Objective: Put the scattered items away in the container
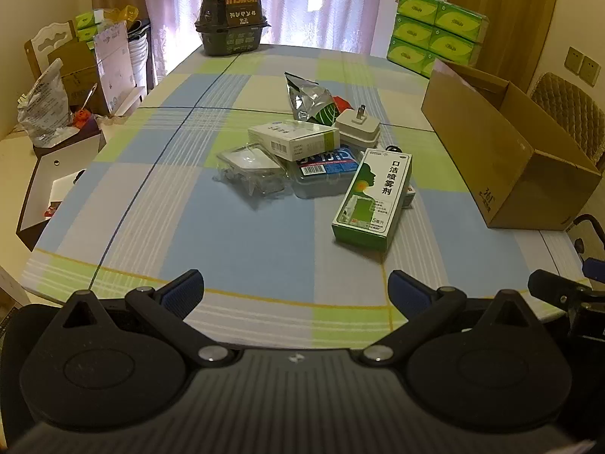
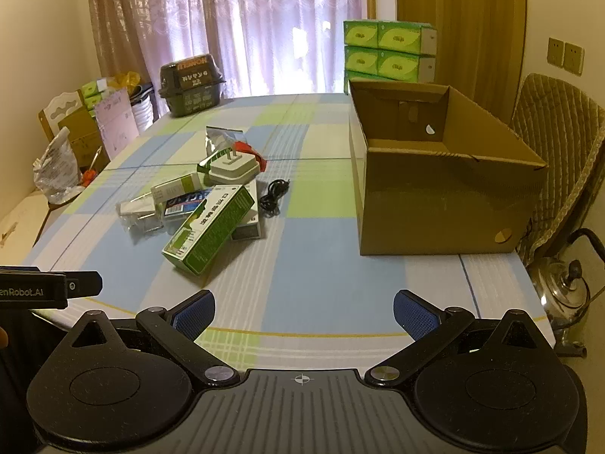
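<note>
A pile of small items lies mid-table: a green and white spray box (image 1: 372, 198) (image 2: 208, 225), a white medicine box (image 1: 293, 140) (image 2: 176, 189), a clear blue-labelled case (image 1: 325, 174), a clear plastic pack (image 1: 249, 170) (image 2: 138, 213), a white plug adapter (image 1: 357, 128) (image 2: 232, 168), a foil pouch (image 1: 308, 98) (image 2: 221, 140) and a black cable (image 2: 274, 195). An open cardboard box (image 1: 510, 155) (image 2: 442, 196) stands at the right. My left gripper (image 1: 295, 289) and right gripper (image 2: 302, 312) hover open over the near table edge, empty, well short of the pile.
A dark food container (image 1: 230, 24) (image 2: 191, 85) sits at the table's far end. Stacked green tissue packs (image 1: 435, 34) (image 2: 385, 51) stand behind the box. A padded chair (image 2: 556, 159) and a kettle (image 2: 563, 291) are at the right; bags and cartons crowd the left.
</note>
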`<state>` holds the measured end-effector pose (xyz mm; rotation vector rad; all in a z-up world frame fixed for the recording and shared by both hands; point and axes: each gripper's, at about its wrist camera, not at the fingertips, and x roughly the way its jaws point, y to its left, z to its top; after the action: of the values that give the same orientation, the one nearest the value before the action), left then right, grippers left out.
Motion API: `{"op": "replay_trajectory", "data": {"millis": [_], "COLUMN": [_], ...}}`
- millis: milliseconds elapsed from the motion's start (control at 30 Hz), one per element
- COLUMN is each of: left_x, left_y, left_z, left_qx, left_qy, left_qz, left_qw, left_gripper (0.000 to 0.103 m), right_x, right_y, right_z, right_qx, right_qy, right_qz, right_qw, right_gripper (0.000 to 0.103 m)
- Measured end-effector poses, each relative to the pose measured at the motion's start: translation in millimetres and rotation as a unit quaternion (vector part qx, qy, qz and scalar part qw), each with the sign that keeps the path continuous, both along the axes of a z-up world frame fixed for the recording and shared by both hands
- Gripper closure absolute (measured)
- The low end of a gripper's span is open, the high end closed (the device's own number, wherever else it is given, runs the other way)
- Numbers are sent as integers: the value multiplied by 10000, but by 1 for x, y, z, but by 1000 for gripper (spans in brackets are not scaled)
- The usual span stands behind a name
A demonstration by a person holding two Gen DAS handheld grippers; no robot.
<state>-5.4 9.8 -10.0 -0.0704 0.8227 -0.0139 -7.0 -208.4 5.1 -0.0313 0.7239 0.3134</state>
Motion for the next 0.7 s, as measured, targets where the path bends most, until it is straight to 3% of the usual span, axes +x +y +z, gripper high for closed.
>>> {"op": "replay_trajectory", "data": {"millis": [700], "left_x": [-5], "left_y": [4], "left_z": [-5], "left_qx": [-104], "left_qy": [90], "left_qz": [75], "left_qw": [9999], "left_gripper": [1], "right_x": [-1], "right_y": [1], "right_z": [-6], "right_qx": [35], "right_qy": [70], "right_qz": [3], "right_qw": [10000], "right_gripper": [0]}}
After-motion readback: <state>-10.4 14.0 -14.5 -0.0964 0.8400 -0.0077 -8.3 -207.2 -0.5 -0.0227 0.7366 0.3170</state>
